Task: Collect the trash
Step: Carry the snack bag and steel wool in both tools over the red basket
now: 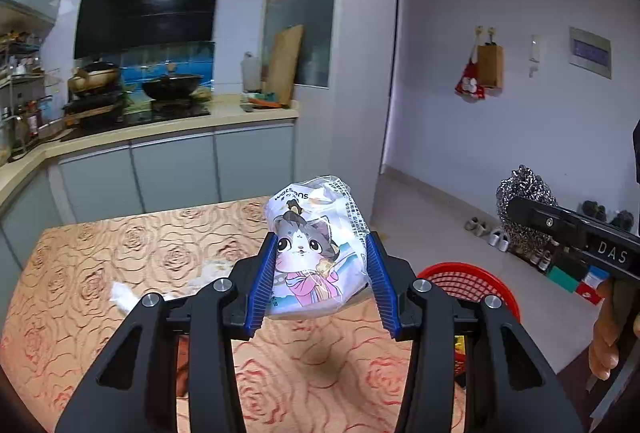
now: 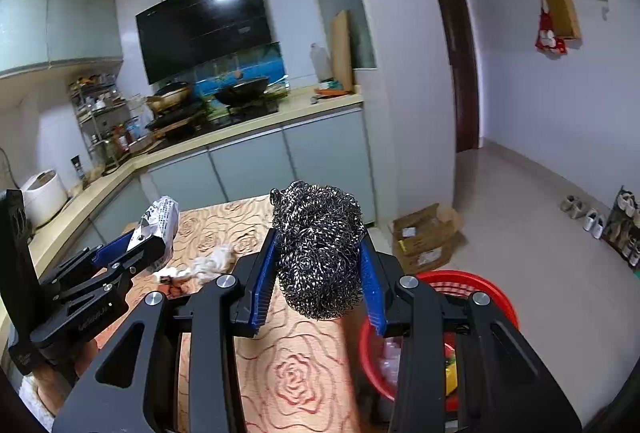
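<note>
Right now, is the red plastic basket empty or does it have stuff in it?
Not empty. The red plastic basket beside the rose-patterned table shows clear wrapping and something yellow inside.

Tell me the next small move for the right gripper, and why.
Probably carry the steel wool rightward until it hangs over the red basket, then open. The right gripper is clamped on it, above the table's edge beside the basket.
</note>
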`<state>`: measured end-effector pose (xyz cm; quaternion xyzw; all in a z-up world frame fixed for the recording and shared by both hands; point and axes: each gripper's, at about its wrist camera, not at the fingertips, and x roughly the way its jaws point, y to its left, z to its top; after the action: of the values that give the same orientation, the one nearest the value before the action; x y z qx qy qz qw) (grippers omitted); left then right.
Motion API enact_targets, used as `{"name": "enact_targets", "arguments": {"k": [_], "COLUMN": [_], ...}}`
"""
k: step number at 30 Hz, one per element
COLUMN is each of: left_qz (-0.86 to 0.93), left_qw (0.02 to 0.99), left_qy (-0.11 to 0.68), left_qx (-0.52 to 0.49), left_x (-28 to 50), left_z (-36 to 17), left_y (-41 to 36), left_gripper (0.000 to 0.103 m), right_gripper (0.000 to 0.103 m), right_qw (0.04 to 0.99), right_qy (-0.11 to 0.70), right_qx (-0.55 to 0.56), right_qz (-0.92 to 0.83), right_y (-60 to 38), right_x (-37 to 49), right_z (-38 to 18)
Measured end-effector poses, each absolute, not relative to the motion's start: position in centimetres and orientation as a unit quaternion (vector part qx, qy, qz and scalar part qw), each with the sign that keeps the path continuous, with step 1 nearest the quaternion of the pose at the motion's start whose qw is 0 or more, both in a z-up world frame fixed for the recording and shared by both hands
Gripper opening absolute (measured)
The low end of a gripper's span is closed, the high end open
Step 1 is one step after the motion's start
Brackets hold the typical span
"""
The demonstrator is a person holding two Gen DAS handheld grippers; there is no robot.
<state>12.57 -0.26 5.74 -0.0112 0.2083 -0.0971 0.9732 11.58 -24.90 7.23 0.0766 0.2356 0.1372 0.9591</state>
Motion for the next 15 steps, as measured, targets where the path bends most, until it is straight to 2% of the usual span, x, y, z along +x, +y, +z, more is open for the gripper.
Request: {"name": "enact_targets", "arguments": {"k": [15], "left_qz": [-0.183], "left_qw": [0.954], "left_qy": [0.237], "left_qx": [-0.005], "left_x": [16.3], "left_z": [4.0], "left_y": [-7.4], "left_gripper": [0.043], "right_gripper": [0.037], "right_qw": [0.961], "right_qy": [0.251], "right_qx": [0.099], "right_qz": [0.059], "right_y": [-31.1], "right_x": [12.0], "right_z": [5.4]}}
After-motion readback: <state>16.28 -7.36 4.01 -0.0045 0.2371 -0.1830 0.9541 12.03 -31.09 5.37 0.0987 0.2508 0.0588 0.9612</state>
